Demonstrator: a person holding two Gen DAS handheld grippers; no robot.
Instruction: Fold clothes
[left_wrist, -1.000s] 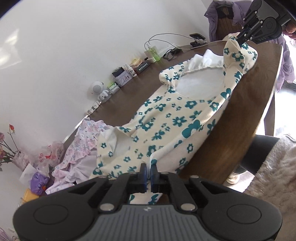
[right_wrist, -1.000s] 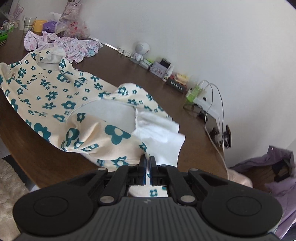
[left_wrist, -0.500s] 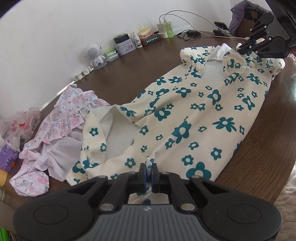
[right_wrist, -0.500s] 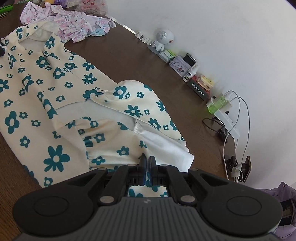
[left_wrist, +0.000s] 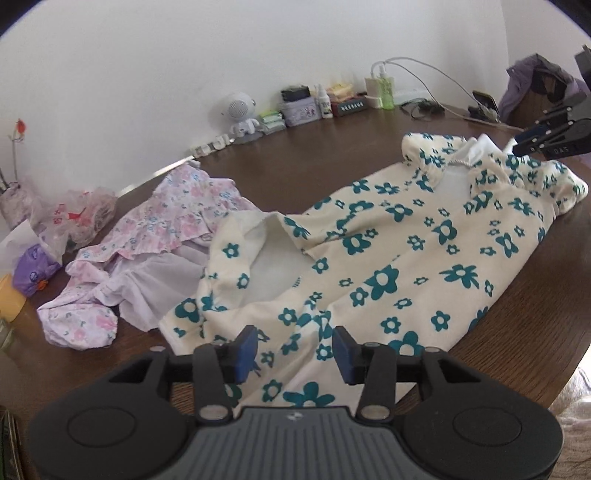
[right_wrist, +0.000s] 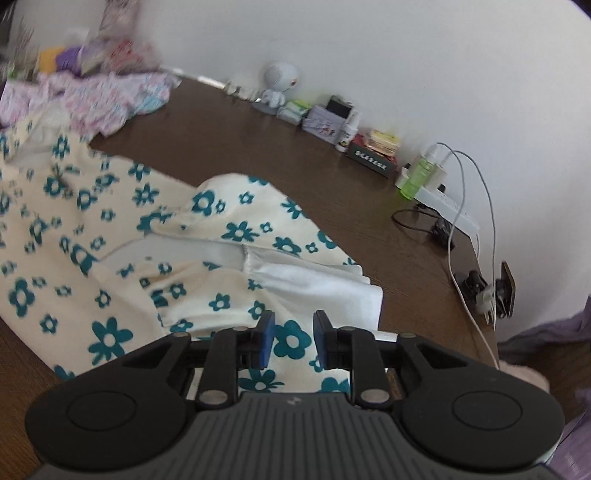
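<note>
Dress (left_wrist: 388, 258) lies spread flat on the table (left_wrist: 314, 173), both grippers (left_wrist: 293, 349) (right_wrist: 291, 339) opening off its cloth and holding nothing; let go fully and lift clear, I'd say, before smoothing.

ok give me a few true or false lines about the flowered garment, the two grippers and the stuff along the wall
1. The cream garment with teal flowers lies spread on the brown table. True.
2. The left gripper is clamped tight on the cloth. False: its jaws are opening, the pads apart over the fabric.
3. A pink floral garment lies crumpled beside the flowered one. True.
4. The right gripper is lifting the garment off the table. False: its jaws are opening and the cloth lies on the table.
5. A small white robot figure stands near the wall. True.
</note>
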